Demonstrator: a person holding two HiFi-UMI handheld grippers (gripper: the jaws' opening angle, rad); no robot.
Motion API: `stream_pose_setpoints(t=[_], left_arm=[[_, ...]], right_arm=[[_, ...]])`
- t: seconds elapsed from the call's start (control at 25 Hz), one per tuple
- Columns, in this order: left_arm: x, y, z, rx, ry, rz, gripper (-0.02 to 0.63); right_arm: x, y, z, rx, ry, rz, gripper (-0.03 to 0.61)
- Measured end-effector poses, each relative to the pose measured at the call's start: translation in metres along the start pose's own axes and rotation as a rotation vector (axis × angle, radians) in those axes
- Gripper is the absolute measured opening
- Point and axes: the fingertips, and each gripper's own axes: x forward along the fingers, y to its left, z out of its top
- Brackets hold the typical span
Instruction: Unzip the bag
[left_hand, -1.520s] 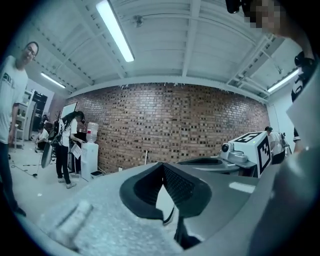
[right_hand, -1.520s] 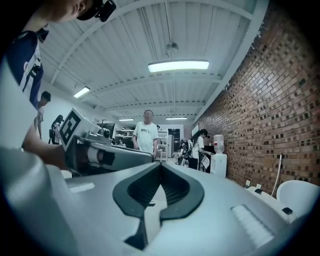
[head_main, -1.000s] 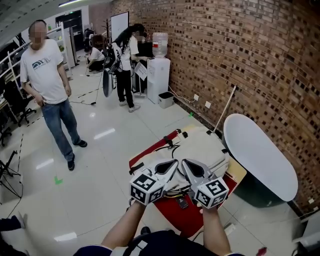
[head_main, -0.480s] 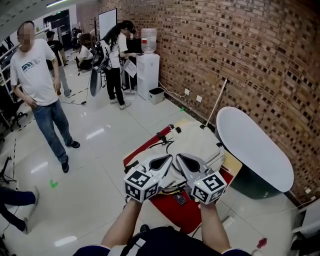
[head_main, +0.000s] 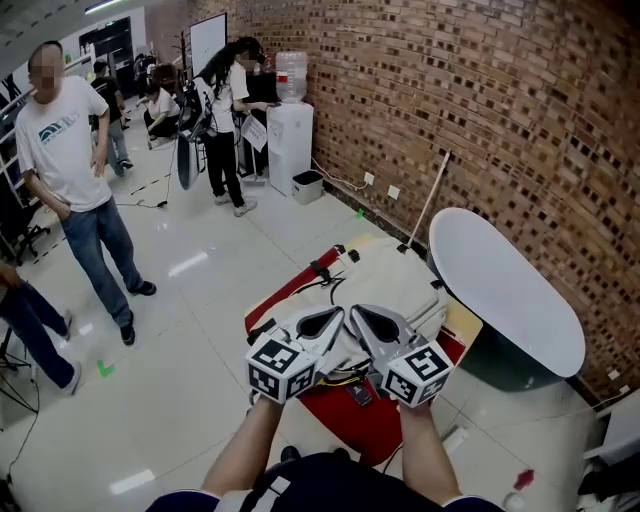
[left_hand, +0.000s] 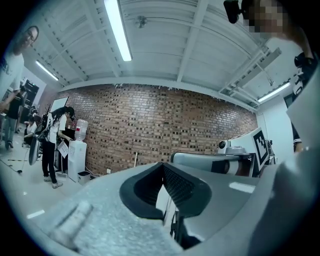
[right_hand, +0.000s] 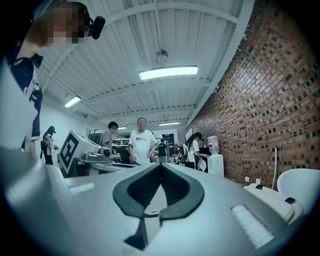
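Note:
A cream fabric bag (head_main: 398, 283) with black straps lies on a low red-topped table (head_main: 345, 425); I cannot make out its zipper. I hold both grippers side by side above the bag's near end, apart from it. The left gripper (head_main: 336, 319) is shut and holds nothing, and so is the right gripper (head_main: 359, 316). In the left gripper view the shut jaws (left_hand: 163, 169) point up at the brick wall, with the right gripper (left_hand: 235, 161) beside them. In the right gripper view the shut jaws (right_hand: 160, 172) face the room, with the bag (right_hand: 270, 197) low at the right.
A white oval tabletop (head_main: 505, 300) stands right of the bag, by the brick wall (head_main: 480, 110). A stick (head_main: 428, 200) leans on that wall. A water dispenser (head_main: 290, 140) is far back. A person in a white T-shirt (head_main: 70, 150) and others stand on the tiled floor at left.
The view has shifted slightly; both grippers stay shut, in nearly the same place. A person in dark trousers has walked in at the left edge.

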Motion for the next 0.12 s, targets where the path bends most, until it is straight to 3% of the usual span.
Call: stream_pose_setpoints(t=[0.12], left_arm=[[0.0006, -0.0003, 0.0013, -0.002, 0.004, -0.006, 0.002]], right_arm=[[0.0002, -0.0003, 0.0021, 0.005, -0.003, -0.002, 0.006]])
